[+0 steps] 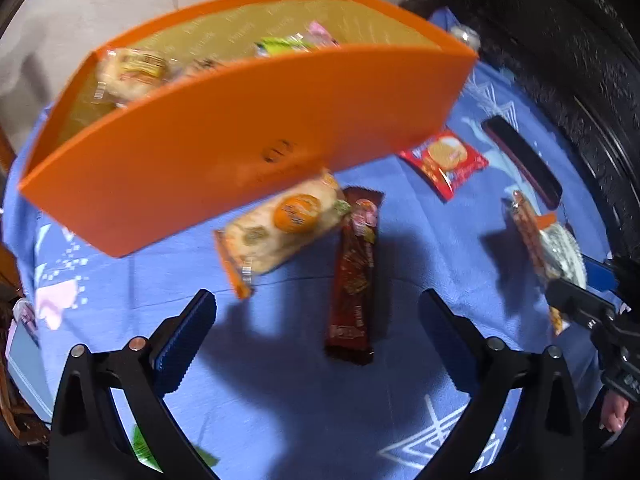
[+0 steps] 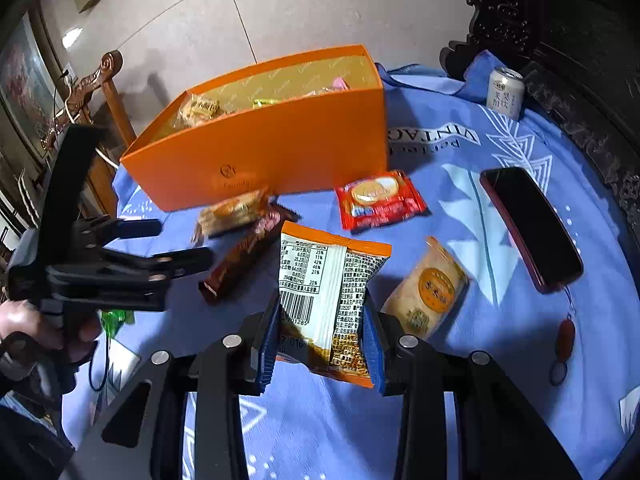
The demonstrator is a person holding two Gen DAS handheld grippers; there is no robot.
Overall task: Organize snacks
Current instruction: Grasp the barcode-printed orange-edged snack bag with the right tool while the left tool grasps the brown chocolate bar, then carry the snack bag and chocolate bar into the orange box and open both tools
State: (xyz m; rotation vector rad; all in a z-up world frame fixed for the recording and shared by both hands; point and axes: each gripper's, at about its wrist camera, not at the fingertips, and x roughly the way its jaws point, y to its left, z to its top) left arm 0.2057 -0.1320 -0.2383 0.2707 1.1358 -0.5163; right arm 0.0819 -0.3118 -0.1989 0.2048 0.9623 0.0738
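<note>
Right gripper (image 2: 322, 336), jaws pinching an orange-edged snack packet (image 2: 332, 300), should carry it level to the orange box (image 2: 260, 148) at 11 o'clock; left gripper (image 1: 316, 344) jaws spread.

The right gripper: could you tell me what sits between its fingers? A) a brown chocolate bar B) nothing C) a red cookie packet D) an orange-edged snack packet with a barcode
D: the right gripper has its blue pads pressed on the orange-edged snack packet, barcode side up, above the blue cloth.
</note>
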